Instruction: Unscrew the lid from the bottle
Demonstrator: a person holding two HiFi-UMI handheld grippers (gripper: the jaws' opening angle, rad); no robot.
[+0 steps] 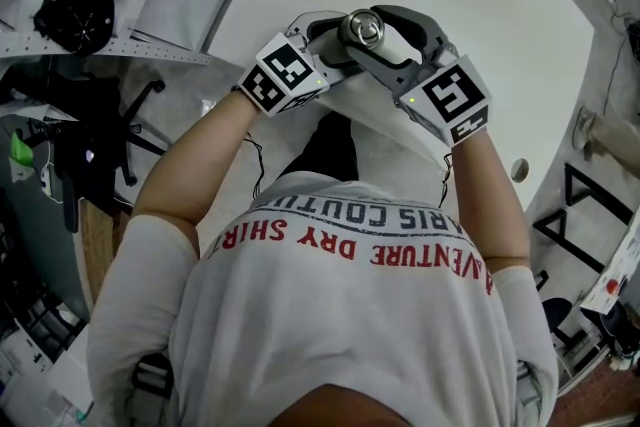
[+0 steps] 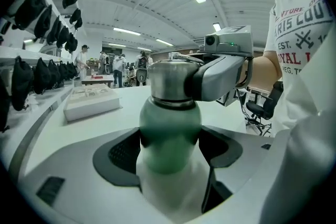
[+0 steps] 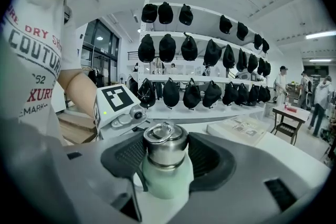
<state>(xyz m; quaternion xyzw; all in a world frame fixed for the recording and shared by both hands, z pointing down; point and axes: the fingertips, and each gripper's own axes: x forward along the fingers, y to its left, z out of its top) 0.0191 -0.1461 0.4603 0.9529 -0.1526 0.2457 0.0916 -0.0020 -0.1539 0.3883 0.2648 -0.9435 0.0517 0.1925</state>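
White box [image 2: 92,104] beyond bottle [image 2: 169,134] (black caps [image 3: 191,94] behind)

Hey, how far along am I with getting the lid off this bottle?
Done: both grips are set. The left tongs clamp the bottle by its green body, and the right tongs close around the steel lid. In hand: the twist, judging by that grip. Left: the lid sits on the neck with no gap showing, so it is not yet off.

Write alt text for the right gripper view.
The right gripper clamps its jaws on the steel, ring-topped lid of a pale green bottle, seen close up. Behind at left sits the left gripper's marker cube; shelves of black caps line the back wall.
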